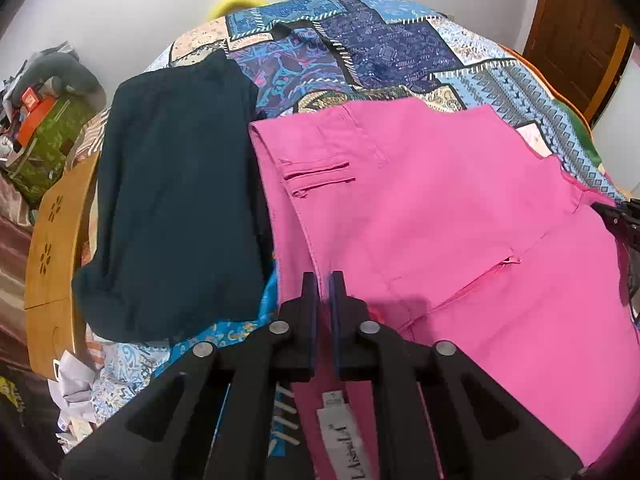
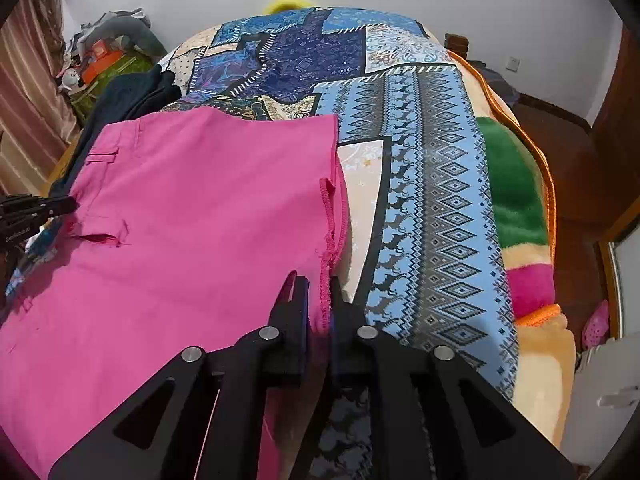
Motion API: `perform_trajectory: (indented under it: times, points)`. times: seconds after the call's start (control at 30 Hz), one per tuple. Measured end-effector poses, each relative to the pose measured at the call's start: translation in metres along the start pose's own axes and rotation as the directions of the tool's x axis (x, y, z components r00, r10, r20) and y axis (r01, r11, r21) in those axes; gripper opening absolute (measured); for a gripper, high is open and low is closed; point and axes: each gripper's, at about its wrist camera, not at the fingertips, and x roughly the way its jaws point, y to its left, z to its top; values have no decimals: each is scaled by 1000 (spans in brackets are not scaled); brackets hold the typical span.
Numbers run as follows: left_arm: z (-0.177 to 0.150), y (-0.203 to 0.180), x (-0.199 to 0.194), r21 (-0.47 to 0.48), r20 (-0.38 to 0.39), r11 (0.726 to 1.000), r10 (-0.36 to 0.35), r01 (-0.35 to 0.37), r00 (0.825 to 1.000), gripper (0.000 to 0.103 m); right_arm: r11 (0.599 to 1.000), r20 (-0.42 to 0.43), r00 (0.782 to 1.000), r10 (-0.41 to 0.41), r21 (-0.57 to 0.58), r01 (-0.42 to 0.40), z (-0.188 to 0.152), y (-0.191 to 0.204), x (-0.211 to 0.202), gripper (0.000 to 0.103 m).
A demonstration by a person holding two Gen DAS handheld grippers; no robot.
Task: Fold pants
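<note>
The pink pants [image 1: 420, 208] lie spread on the patterned bedspread [image 1: 360, 40] of the bed, partly folded, with a welt pocket showing toward the far left corner. A folded dark garment [image 1: 172, 200] lies just beside them on the left, touching or slightly under their left edge.

Left claw [image 1: 325, 280]: jaws narrow, nearly closed, at the near left edge of the pants. Pink fabric and a white brand label [image 1: 340, 440] pass beneath the claw body. Whether cloth is actually pinched between the tips cannot be told from the left wrist view.

Right claw [image 2: 320, 284]: jaws narrow, closed on the pink overlocked hem edge at the near right corner of the pants; the stitched edge runs up between the fingers.

Governing relation: the garment lies ahead of both claws, extending away from them toward the far side of the bed. The claws stand at opposite near corners, left and right, so neither is nearer. In my judgement the next fold carries the near edge forward over the far part.

Obscured: the nearest portion of the pants is hidden beneath both claw bodies. The layer count at the fold is unclear. The left claw appears only as a tip at the left margin of the right wrist view.
</note>
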Motion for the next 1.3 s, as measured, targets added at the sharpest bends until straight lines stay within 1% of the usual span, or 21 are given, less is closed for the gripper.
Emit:
perform_trajectory:
  times: [0.03,0.1,0.17,0.23,0.3,0.37,0.47,0.57,0.7,0.9,0.97,1.13,1.2,1.27,1.3]
  points:
    - [0,1,-4,-2,6,1000,-1,1,1000,10,1000,6,1000,-7,-1,7,0,-1,-4,13]
    - [0,7,-12,-14,23,1000,-5,5,1000,16,1000,18,1000,-8,-9,8,0,0,-13,14]
    - [2,13,-20,-37,39,999,-17,18,999,34,1000,48,999,-14,-8,14,2,-2,-25,17]
    - [6,20,-26,-57,53,998,-34,37,998,39,1000,83,997,-6,4,6,7,-3,-36,22]
    - [12,26,-30,-72,59,996,-47,51,997,40,1000,114,993,7,22,-10,14,-3,-46,36]
    - [21,30,-31,-84,69,995,-42,48,997,41,999,146,989,20,23,-24,22,-1,-53,41]
    - [37,38,-29,-108,85,993,-38,47,996,42,999,166,986,30,10,-32,41,3,-52,42]
    - [54,43,-18,-131,76,989,-62,71,995,42,999,170,984,43,9,-45,56,7,-41,43]
    - [70,49,5,-158,45,982,-93,99,995,42,999,147,988,51,12,-53,76,7,-16,43]
    - [85,55,36,-201,10,965,-167,165,986,42,998,56,997,53,24,-54,105,0,36,43]
    - [90,55,44,-209,3,963,-174,171,985,42,998,21,998,51,29,-51,114,-3,54,43]
    - [94,55,71,-225,-48,956,-202,186,978,42,997,-64,997,53,59,-49,130,-10,99,43]
    - [94,54,74,-227,-44,956,-203,188,978,42,996,-116,993,19,89,-9,134,-13,118,43]
    - [94,53,75,-227,-38,955,-204,190,978,41,994,-119,993,28,111,-15,137,-13,130,43]
    - [94,51,75,-216,-35,959,-195,183,980,39,994,-112,993,24,111,-12,138,-11,132,44]
